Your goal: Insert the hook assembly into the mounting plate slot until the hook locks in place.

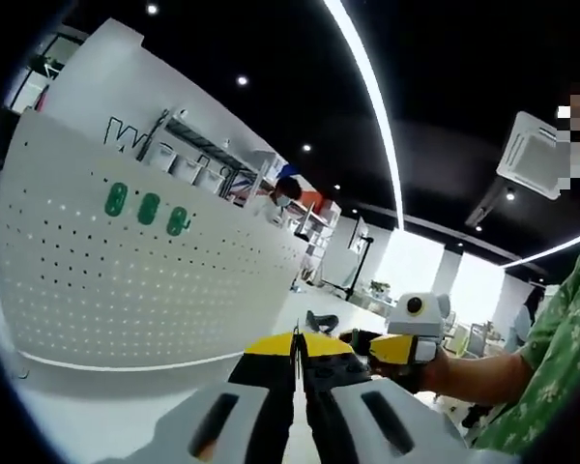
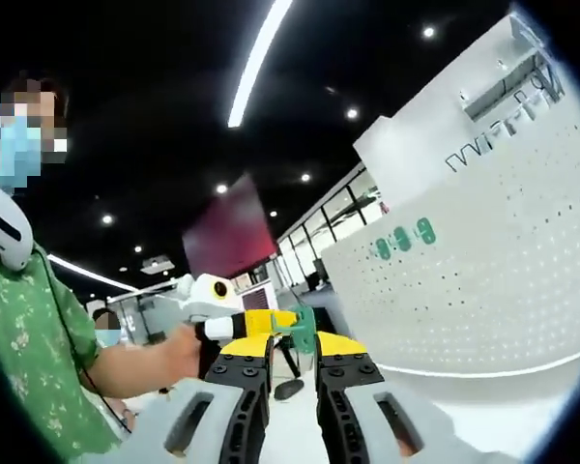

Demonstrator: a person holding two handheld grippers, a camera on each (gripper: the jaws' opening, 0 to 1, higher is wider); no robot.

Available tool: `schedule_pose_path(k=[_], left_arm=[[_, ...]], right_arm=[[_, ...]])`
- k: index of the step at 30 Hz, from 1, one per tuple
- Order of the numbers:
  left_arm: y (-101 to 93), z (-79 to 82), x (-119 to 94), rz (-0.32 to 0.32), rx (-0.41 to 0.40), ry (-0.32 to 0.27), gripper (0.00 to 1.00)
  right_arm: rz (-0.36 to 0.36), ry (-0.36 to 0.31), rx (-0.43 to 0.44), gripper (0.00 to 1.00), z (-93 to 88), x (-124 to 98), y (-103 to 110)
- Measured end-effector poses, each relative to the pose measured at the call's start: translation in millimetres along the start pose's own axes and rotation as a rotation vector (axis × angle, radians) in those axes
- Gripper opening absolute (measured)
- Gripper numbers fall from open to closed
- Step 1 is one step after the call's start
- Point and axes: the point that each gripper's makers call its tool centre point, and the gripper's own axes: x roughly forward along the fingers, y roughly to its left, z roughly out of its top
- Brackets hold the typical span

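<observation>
left gripper (image 1: 297,360) had its jaws pinched together, couldn't tell if anything was in there | right gripper (image 2: 292,360) was a bit open with a green hook (image 2: 303,329) between the tips, which the left view didn't show | white pegboard (image 1: 145,280) had three green hooks (image 1: 147,209) mounted | black ceiling, strip lights (image 1: 365,77)

My left gripper view looks up past its jaws at the pegboard (image 1: 145,280) ahead-left. My right gripper view faces it ahead-right (image 2: 483,261). Both share it, near.
</observation>
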Motion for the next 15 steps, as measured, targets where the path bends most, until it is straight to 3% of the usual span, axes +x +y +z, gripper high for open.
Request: schedule_pose_path(k=[15], left_arm=[[17.8, -7.0, 4.3, 0.142, 0.112, 0.041, 0.02]], right_arm=[[-0.114, 0.103, -0.148, 0.17, -12.7, 8.1, -11.0]])
